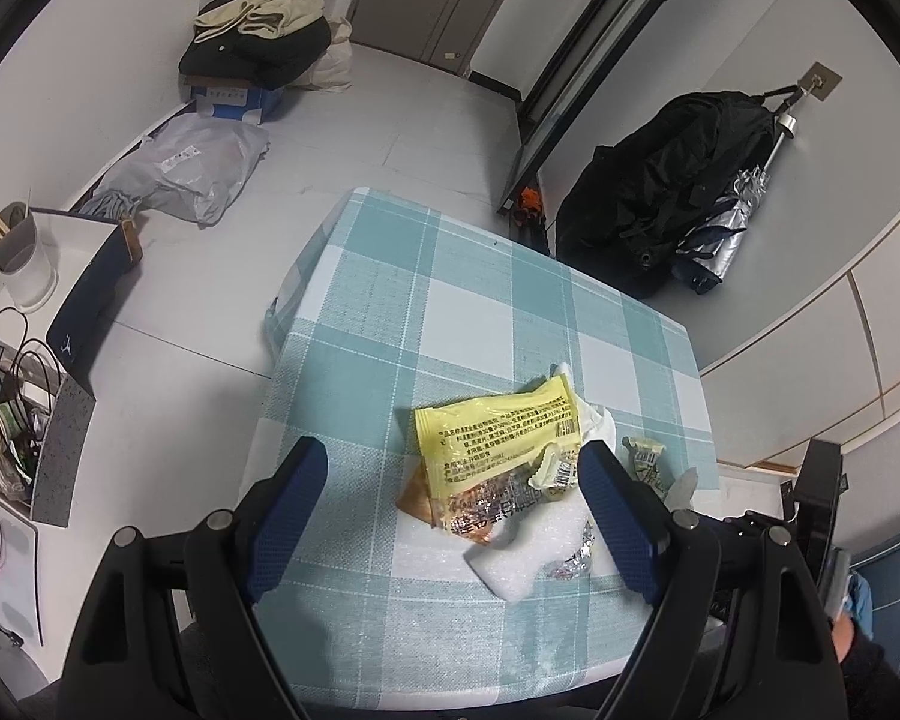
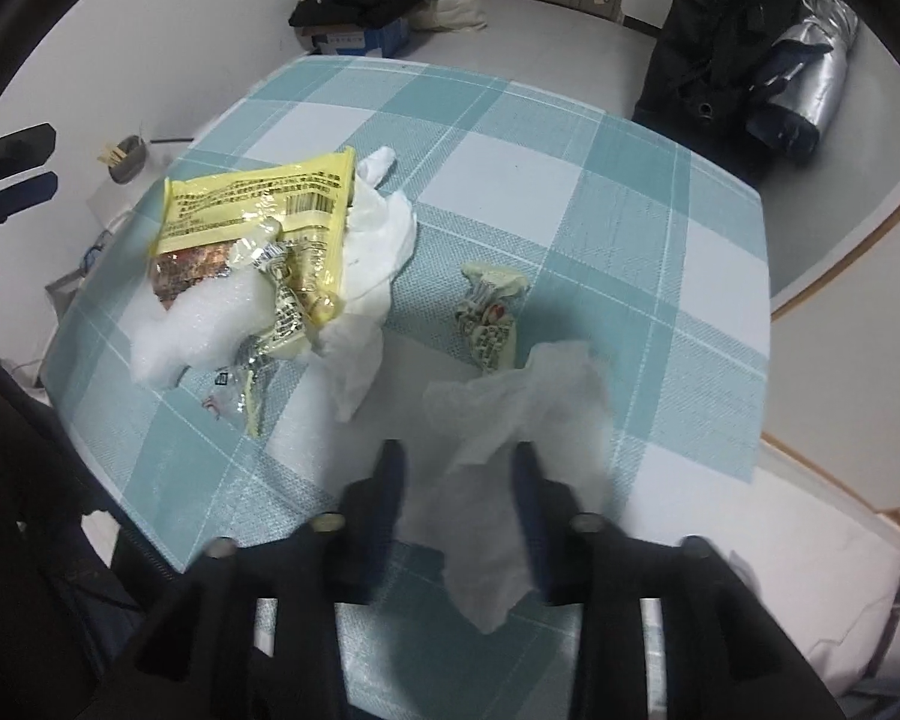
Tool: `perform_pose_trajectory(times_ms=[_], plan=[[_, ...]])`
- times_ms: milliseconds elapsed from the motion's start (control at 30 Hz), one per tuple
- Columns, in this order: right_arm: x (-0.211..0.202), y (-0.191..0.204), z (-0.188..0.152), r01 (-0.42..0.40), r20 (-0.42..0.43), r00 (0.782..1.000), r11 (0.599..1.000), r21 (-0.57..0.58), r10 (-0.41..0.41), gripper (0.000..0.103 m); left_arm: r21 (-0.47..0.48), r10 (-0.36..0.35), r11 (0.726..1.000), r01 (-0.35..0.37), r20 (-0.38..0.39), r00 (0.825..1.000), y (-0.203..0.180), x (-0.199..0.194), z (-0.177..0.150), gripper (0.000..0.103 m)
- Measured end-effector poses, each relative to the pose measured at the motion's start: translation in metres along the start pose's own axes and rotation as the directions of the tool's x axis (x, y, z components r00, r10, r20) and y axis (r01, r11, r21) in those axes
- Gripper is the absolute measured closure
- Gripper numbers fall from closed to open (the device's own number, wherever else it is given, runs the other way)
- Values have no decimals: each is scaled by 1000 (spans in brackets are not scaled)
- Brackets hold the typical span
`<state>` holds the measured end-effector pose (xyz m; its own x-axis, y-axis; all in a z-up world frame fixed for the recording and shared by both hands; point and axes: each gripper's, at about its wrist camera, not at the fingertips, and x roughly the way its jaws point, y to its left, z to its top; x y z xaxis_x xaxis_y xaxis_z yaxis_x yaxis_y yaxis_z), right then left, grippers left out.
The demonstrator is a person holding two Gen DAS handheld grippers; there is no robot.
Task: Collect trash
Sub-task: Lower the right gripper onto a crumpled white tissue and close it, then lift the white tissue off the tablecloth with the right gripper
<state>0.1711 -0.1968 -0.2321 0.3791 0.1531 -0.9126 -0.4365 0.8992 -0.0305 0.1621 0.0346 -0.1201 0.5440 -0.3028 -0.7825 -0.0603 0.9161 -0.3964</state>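
White tissue (image 2: 510, 420) lay crumpled between the parted fingers of the right gripper (image 2: 459, 468), whose pads looked clear of it, so it seemed released, not gripped. To add it cleanly, it probably needed nudging toward the pile beside it: yellow wrapper (image 2: 258, 204) and foam (image 2: 192, 324) on the checked tablecloth (image 2: 630, 210). Over that pile the left gripper (image 1: 450, 474) hung wide and empty.

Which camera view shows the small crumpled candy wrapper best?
The right wrist view: the small candy wrapper lies fully visible on the checked tablecloth. In the left wrist view it is partly hidden behind a gripper finger.
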Motion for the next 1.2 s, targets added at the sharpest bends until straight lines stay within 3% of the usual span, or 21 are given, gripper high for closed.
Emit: perform_pose_trajectory(times_ms=[33,67,200,533,700,833,933,1033,1200], plan=[[0,0,-1,4,0,1000,1000,-2,-4,43,-6,-2,1000,2,0,1000,1,0,1,20],[0,2,-3,7,7,1000,1000,-9,-7,39,-11,-4,1000,4,0,1000,1,0,1,20],[0,6,-8,34,2,999,999,-30,-34,39,-17,-6,1000,6,-4,1000,0,2,2,20],[-31,-21,-18,-122,13,993,990,70,121,33,-1,-4,1000,4,-12,1000,-2,4,0,20],[-48,-35,-18,-148,37,989,984,96,145,33,2,-6,1000,6,-18,1000,-6,7,1,20],[-57,-53,-15,-127,86,990,980,151,115,33,6,0,1000,0,-15,1000,-6,7,0,20],[-48,-68,-12,-105,88,992,976,192,90,33,4,3,1000,-3,-18,1000,-5,7,0,20],[-32,-75,-7,-127,59,991,970,208,117,33,5,5,1000,-5,-20,1000,-7,8,0,20],[-14,-63,5,-143,53,989,971,193,136,33,21,20,1000,-19,-24,1000,-9,10,-1,20]])
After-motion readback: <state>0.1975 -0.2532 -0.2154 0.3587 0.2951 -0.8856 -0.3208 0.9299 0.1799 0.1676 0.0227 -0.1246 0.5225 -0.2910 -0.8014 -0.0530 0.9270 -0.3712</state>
